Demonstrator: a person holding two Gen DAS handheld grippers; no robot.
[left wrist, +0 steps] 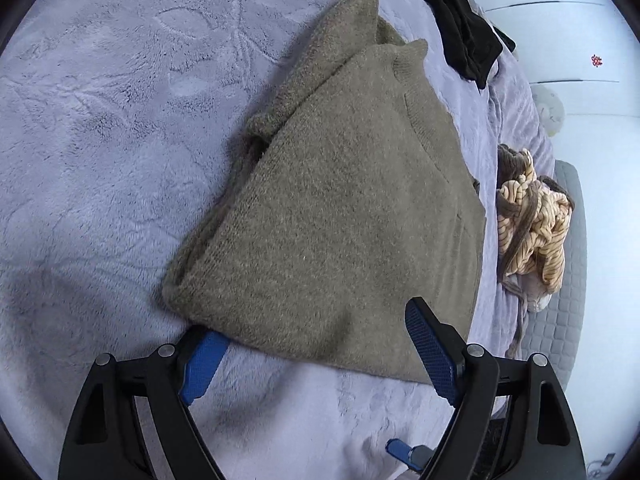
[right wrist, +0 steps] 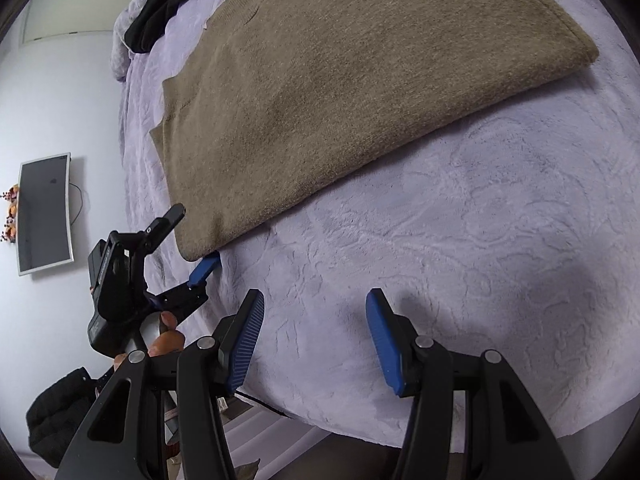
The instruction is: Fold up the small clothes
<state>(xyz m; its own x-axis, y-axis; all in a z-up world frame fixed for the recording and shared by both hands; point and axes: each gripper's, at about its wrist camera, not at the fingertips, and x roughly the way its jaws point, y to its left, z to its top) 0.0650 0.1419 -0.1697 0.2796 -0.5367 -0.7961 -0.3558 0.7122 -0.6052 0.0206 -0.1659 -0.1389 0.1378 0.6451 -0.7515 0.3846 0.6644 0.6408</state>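
An olive-brown knitted sweater point(left wrist: 344, 208) lies folded on the lilac plush bedspread point(left wrist: 100, 152); it also shows in the right wrist view point(right wrist: 340, 92). My left gripper point(left wrist: 316, 344) is open at the sweater's near hem, one blue finger point(left wrist: 204, 364) slipped under the edge, the other finger point(left wrist: 434, 356) above the cloth. It also shows in the right wrist view point(right wrist: 192, 240), straddling the sweater's corner. My right gripper point(right wrist: 316, 332) is open and empty over bare bedspread point(right wrist: 460, 220), short of the sweater.
A black garment point(left wrist: 460, 12) lies at the far end of the bed. A cream and brown striped garment point(left wrist: 532, 224) is bunched near the bed edge. A wall screen point(right wrist: 44, 212) and a dark bundle on the floor point(right wrist: 60, 412) show beyond the bed.
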